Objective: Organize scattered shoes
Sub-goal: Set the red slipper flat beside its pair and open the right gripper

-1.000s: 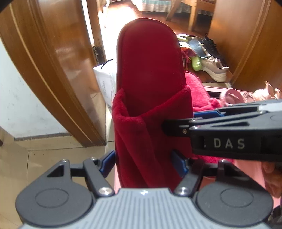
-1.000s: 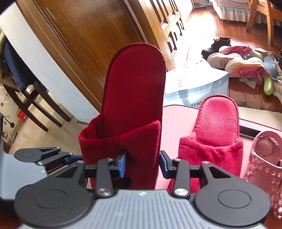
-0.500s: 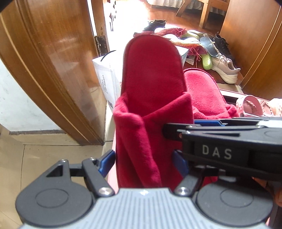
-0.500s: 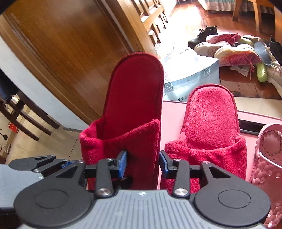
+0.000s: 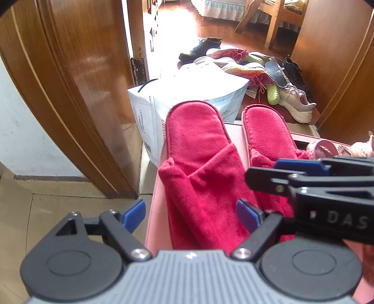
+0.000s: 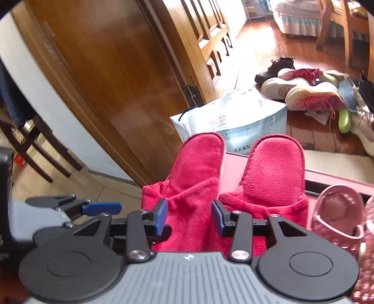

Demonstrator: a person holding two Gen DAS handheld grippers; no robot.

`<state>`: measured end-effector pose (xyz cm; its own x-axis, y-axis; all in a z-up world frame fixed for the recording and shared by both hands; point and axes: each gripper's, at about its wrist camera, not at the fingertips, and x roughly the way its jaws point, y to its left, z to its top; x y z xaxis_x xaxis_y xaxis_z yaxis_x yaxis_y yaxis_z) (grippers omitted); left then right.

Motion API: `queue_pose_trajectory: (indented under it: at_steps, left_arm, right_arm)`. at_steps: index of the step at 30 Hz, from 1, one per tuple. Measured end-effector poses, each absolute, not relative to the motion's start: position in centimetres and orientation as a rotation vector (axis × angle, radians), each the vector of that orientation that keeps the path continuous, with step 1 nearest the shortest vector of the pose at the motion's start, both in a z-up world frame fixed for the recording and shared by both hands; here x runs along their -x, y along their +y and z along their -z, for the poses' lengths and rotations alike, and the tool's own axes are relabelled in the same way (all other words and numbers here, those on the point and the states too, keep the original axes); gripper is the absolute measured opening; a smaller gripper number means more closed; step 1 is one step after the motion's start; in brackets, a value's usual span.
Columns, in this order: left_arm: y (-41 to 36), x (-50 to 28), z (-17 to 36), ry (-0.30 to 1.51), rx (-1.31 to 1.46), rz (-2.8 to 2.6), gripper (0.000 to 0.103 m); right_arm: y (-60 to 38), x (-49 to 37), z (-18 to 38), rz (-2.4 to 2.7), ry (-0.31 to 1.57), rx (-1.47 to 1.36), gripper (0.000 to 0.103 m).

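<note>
Both claws are opening around the left slipper. The left claw stands wide apart; the right claw brackets it loosely. Its mate lies just right.

A pink bench carries two red slippers side by side, with pink slippers beside them at the right.

Wooden door, white wall, sunlit wood floor, possibly bed beyond.
</note>
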<state>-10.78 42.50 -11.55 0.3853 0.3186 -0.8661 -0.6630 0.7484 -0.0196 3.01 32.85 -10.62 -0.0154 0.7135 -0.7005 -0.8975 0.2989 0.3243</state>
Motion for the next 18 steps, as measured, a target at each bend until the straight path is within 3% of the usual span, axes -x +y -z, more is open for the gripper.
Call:
queue_pose_trajectory:
  at_steps: [6,18]
  left_arm:
    - [38.8,11.0,10.8,0.996,0.346,-0.480,0.094]
    - [38.1,11.2,14.7,1.150,0.273,-0.477,0.094]
  right_arm:
    - [29.7,-2.9,10.7,-1.293,0.912,0.398,0.043]
    - [27.7,-2.3,13.3,-1.315,0.892,0.591,0.043]
